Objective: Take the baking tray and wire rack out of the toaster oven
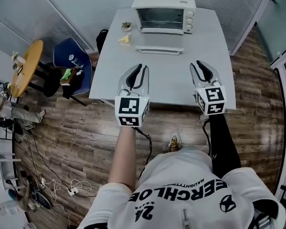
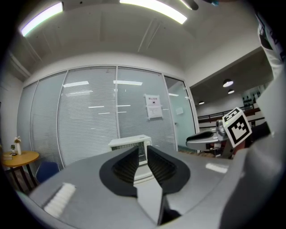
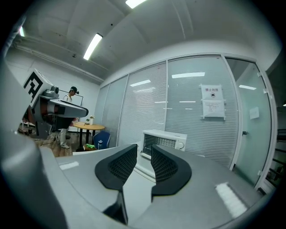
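The white toaster oven (image 1: 164, 12) stands at the far end of the grey table (image 1: 180, 88), its door (image 1: 158, 49) folded down flat in front of it. Its inside is dim, and I cannot tell the baking tray from the wire rack in there. Both grippers hover level over the table's near part, well short of the oven. My left gripper (image 1: 139, 67) is shut with nothing in it, and the oven (image 2: 129, 144) shows past its tips (image 2: 142, 150). My right gripper (image 1: 197, 63) is likewise shut and empty (image 3: 144, 146), pointing at the oven (image 3: 165, 138).
A small potted plant (image 1: 126, 26) and a yellow object (image 1: 124, 39) sit on the table left of the oven. A blue chair (image 1: 71, 62) and a round wooden table (image 1: 28, 65) stand to the left. Cables (image 1: 56, 185) lie on the wooden floor; glass walls lie behind.
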Tool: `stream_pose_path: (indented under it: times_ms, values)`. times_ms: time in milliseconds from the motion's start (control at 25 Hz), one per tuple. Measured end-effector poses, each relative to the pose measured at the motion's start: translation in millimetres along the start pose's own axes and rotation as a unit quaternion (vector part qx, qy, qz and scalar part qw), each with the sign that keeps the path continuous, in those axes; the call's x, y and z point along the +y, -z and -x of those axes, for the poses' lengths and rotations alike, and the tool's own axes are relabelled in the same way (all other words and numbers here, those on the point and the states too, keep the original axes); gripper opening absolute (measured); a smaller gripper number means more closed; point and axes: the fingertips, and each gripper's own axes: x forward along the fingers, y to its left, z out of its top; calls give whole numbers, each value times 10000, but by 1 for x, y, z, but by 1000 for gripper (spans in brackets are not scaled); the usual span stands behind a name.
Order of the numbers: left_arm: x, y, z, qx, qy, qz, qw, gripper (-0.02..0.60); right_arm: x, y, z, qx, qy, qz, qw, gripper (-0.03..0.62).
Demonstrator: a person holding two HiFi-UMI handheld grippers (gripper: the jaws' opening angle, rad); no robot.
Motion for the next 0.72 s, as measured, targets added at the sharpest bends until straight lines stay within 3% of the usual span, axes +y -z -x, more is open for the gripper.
stream_pose_path:
  times_ms: [720]
  values:
    - [26, -6, -85, 83, -251, 69, 9996, 61, -46, 2, -83, -150, -418, -245, 9987, 78]
